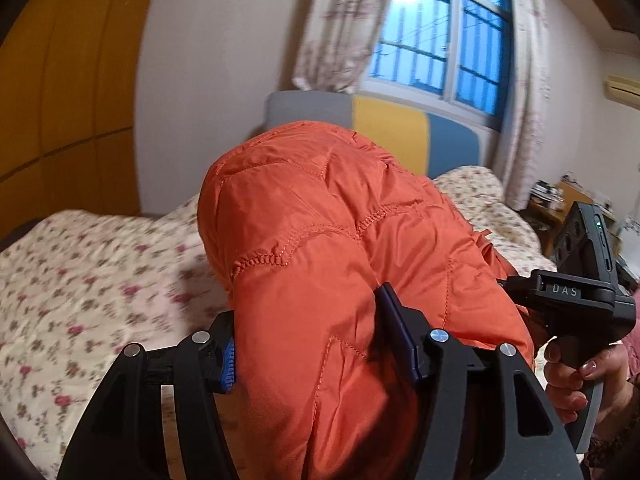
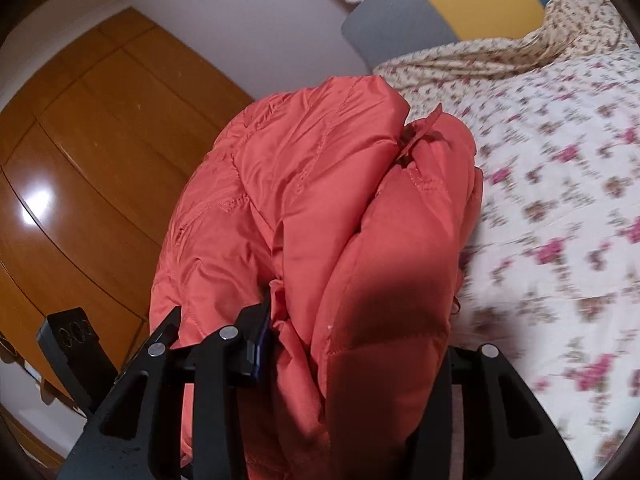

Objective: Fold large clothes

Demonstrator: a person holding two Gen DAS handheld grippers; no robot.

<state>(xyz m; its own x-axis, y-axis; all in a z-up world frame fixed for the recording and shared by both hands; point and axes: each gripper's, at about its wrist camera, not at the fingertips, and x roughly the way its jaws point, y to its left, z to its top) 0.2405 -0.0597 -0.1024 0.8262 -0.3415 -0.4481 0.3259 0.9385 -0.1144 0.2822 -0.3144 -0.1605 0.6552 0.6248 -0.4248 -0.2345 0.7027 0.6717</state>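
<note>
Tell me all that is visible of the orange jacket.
The orange jacket is puffy, quilted with stitched seams, of smooth shiny fabric. It is bunched into thick folds and held above the floral bedspread. The left gripper and the right gripper each clamp a fold. A zipper pull shows near the top.

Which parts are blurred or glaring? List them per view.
Left wrist view: floral bedspread smeared by motion, orange jacket sharp, lamp reflection glaring in the window. Right wrist view: bedspread streaked, bright glare on the wooden wardrobe, shadow across the jacket.
</note>
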